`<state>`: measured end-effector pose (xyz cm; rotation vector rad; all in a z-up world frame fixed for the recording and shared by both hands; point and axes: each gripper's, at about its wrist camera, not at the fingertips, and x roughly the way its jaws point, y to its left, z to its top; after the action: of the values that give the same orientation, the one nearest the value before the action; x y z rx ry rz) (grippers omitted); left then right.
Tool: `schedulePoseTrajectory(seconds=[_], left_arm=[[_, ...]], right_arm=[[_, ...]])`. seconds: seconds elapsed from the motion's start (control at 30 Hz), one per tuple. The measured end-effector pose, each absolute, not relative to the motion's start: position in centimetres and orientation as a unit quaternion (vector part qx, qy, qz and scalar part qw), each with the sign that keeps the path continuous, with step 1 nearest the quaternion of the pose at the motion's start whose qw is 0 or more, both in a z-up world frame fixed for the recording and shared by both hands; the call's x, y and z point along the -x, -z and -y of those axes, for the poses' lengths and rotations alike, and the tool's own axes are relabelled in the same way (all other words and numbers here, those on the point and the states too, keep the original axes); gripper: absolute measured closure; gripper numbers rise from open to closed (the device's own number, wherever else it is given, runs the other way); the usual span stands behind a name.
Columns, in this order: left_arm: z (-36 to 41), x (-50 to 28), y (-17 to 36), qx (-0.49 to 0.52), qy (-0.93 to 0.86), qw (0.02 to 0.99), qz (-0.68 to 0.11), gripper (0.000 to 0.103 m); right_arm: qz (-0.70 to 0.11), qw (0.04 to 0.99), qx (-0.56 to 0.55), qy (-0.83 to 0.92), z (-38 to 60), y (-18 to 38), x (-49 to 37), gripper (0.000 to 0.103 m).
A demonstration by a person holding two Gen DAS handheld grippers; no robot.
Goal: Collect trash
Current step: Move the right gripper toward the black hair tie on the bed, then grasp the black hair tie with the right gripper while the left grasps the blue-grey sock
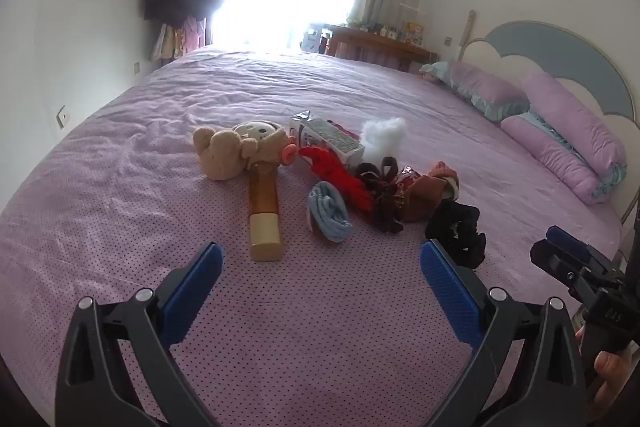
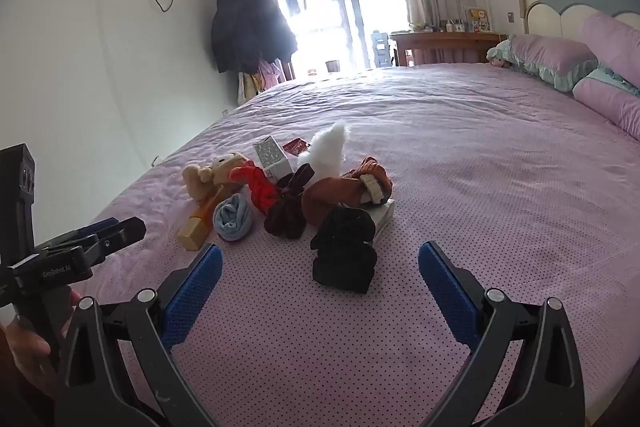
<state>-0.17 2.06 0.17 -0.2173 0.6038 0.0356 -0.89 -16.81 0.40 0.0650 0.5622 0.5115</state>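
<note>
Both my grippers, left gripper (image 1: 320,259) and right gripper (image 2: 320,261), gape wide and empty above the bed (image 1: 320,347), short of the mid-bed clutter pile (image 2: 304,195).

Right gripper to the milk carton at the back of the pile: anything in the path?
Yes. The right gripper is open over bare bedspread, and the black bunched cloth lies directly ahead. Behind that, the dark maroon cloth and red cloth sit in front of the grey-white carton.
</note>
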Motion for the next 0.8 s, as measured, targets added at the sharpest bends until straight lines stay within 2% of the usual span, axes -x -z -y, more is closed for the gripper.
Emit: schedulePoseTrajectory(seconds=[0.8], left_arm=[[-1.7,-4.2,2.4,0.117,0.02,0.94,-0.319,0.004]], right_arm=[[-0.335,0.915,-0.004,-0.224,14.3,4.7,-5.6,0.008]])
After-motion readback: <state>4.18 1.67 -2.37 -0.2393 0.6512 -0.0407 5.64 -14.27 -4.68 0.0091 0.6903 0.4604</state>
